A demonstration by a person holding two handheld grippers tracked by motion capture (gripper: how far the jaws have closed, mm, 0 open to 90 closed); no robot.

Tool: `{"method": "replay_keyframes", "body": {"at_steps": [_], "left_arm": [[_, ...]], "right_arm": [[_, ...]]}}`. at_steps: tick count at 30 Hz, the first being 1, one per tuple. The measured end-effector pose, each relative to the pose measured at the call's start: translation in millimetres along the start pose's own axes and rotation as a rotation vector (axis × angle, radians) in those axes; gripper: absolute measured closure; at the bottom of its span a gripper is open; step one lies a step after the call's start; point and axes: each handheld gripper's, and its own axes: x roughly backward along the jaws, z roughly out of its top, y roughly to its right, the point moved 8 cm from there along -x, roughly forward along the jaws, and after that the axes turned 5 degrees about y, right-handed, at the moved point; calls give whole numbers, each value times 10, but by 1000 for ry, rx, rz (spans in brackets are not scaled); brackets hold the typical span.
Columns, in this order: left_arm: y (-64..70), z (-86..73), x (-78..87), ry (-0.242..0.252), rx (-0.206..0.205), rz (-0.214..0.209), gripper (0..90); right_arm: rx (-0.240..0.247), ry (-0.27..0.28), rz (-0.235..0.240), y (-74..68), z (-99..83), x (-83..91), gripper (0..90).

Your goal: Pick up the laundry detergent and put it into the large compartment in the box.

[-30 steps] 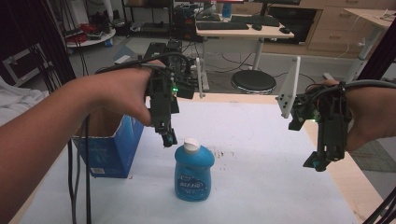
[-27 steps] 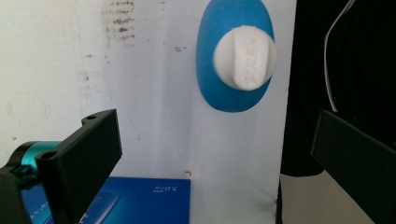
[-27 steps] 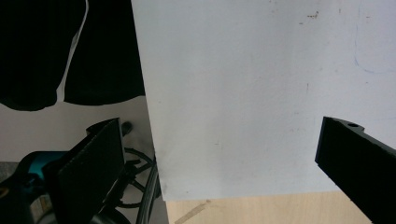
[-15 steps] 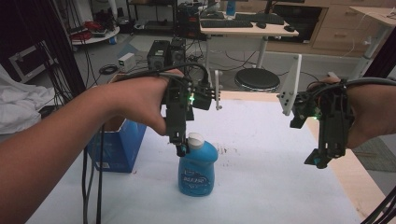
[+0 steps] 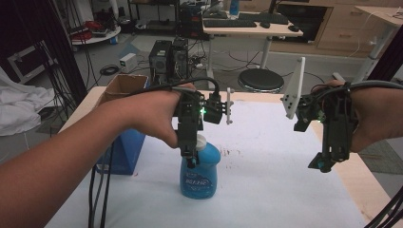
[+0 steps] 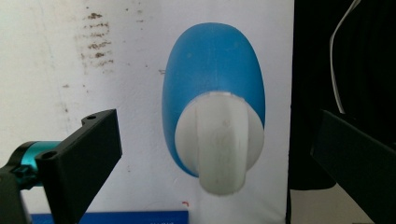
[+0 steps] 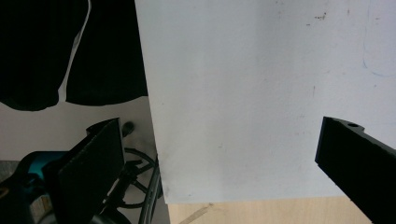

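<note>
my left hand-held gripper (image 6: 212,154): released, jaws wide either side of white cap | blue bottle (image 5: 200,168): upright, table middle, near front edge | right hand-held gripper (image 5: 328,159): released, above right edge

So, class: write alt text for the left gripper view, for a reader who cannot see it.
Seen from above, a blue bottle with a white cap stands on a white table sheet, between the two open black jaws of the left gripper. Neither jaw touches it. Brown specks mark the sheet to the upper left.
</note>
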Motion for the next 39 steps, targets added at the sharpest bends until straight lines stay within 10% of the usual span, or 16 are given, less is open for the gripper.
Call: {"method": "replay_keyframes", "body": {"at_steps": [39], "left_arm": [[-49, 9, -341, -46, -11, 54, 18]], "right_arm": [[1, 8, 4, 23, -19, -81, 6]]}}
